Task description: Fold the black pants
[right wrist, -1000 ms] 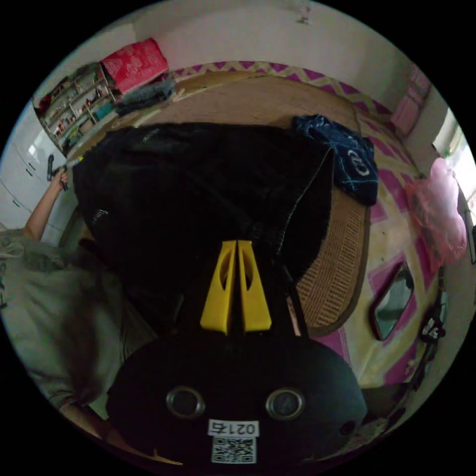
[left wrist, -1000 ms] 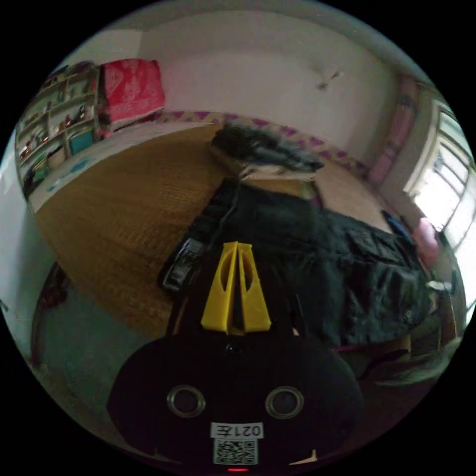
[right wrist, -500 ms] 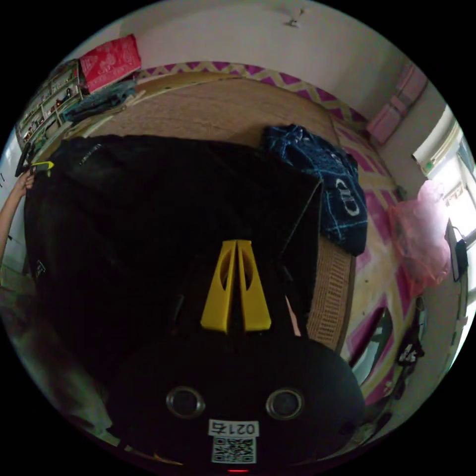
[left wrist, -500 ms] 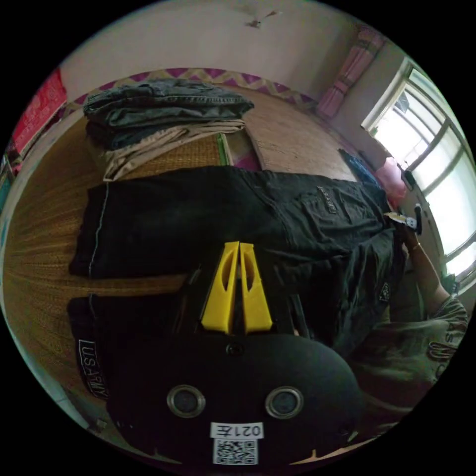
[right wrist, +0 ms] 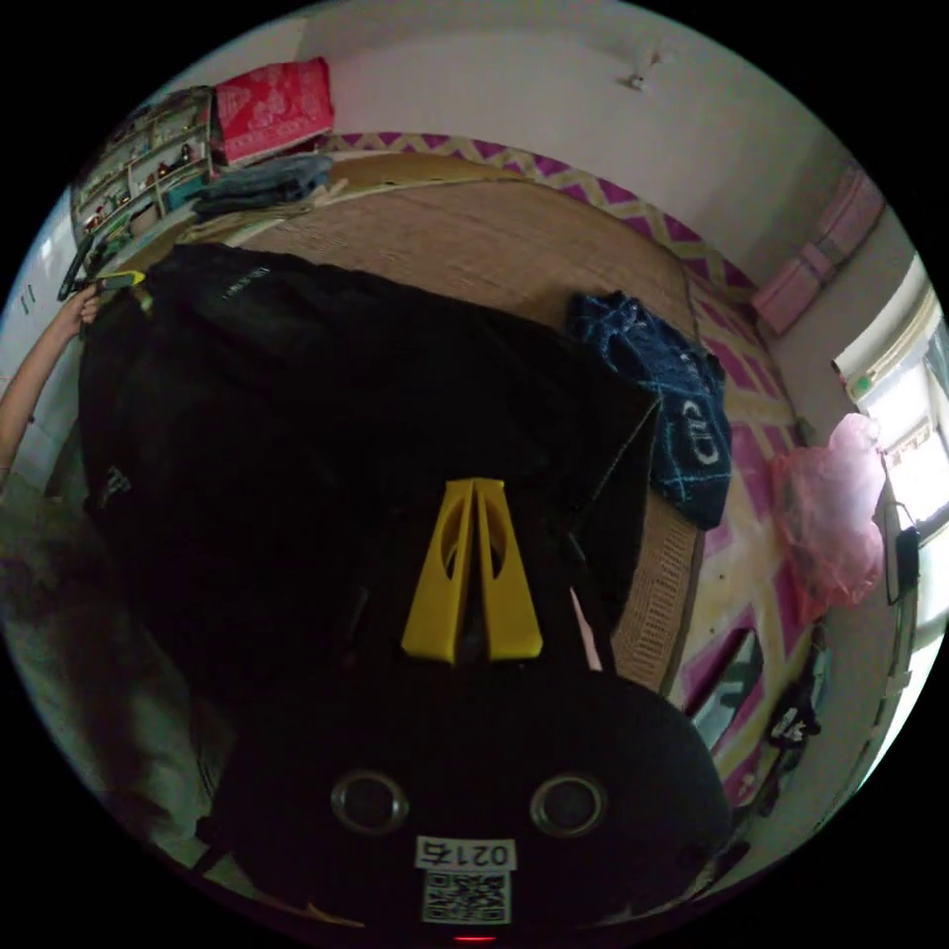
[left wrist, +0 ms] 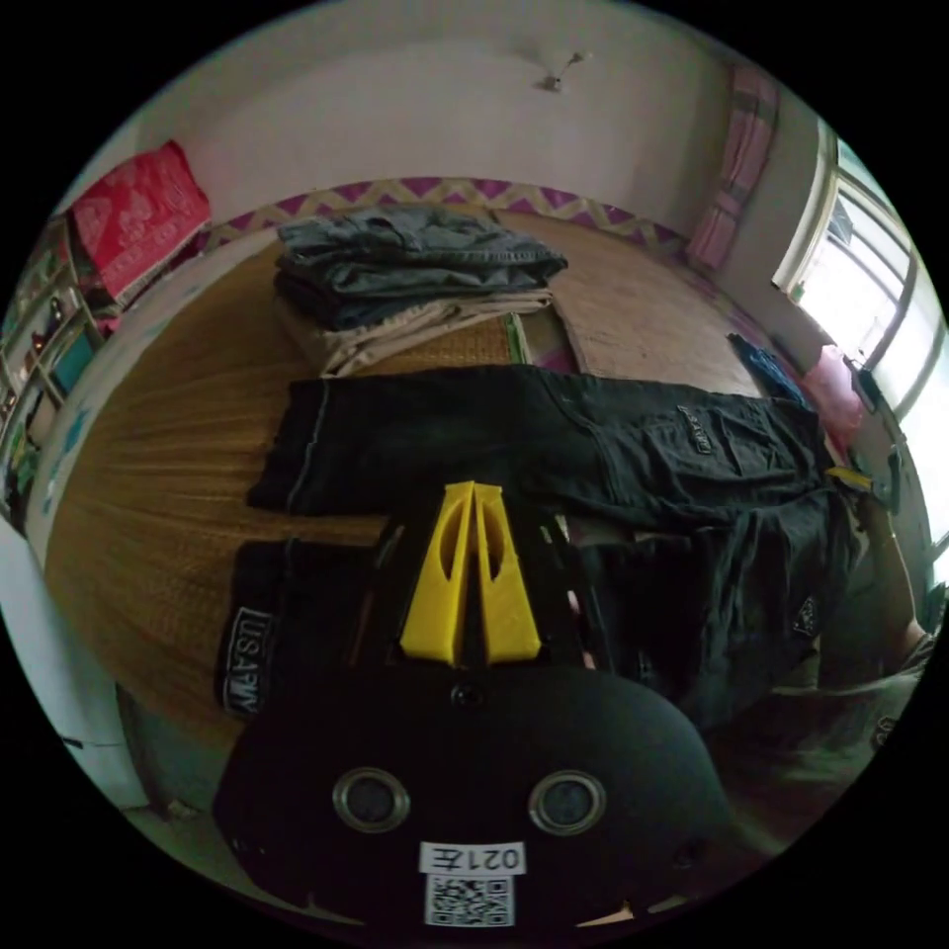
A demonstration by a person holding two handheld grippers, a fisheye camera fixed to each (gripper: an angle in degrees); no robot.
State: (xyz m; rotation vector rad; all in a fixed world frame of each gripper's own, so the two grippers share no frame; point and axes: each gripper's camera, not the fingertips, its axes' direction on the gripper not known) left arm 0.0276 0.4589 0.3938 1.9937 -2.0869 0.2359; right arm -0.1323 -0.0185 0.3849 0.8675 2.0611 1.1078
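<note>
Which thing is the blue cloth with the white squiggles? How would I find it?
Find the big woven mat covering the bed. At its edge, beside the spread black pants, lies a crumpled navy garment. Only it has white line patterns; the pants are plain black.

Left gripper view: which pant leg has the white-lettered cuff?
The nearer leg, beside the left hand-held gripper; its cuff carries white lettering. The farther leg shows a plain cuff.
</note>
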